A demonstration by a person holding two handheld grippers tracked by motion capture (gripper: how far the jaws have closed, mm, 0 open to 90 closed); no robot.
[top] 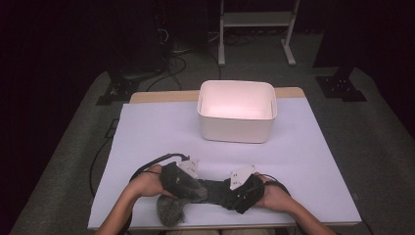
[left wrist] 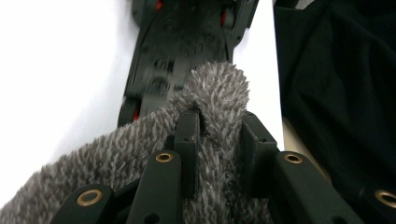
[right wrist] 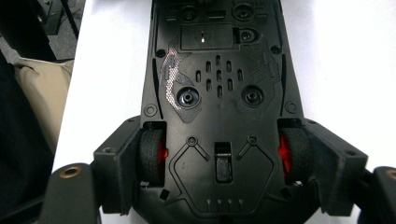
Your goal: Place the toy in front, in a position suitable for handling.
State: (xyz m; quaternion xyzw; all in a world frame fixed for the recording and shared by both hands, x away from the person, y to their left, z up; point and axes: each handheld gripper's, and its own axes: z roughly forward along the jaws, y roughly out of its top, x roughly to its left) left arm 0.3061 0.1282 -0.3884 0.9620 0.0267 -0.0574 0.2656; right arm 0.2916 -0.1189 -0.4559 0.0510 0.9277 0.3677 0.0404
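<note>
Both tongs closed, left tongs [left wrist: 219, 144] pinching grey cloth [left wrist: 140, 154], right tongs [right wrist: 224, 163] clamping toy car [right wrist: 219, 93] (underside up)

White bin [top: 237, 117], grippers (both low) [top: 183, 178] [top: 240, 188], grey cloth [top: 171, 209]

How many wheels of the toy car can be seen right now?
2: left rear wheel and right rear wheel, each beside a jaw of the right tongs; others may be hidden.
</note>
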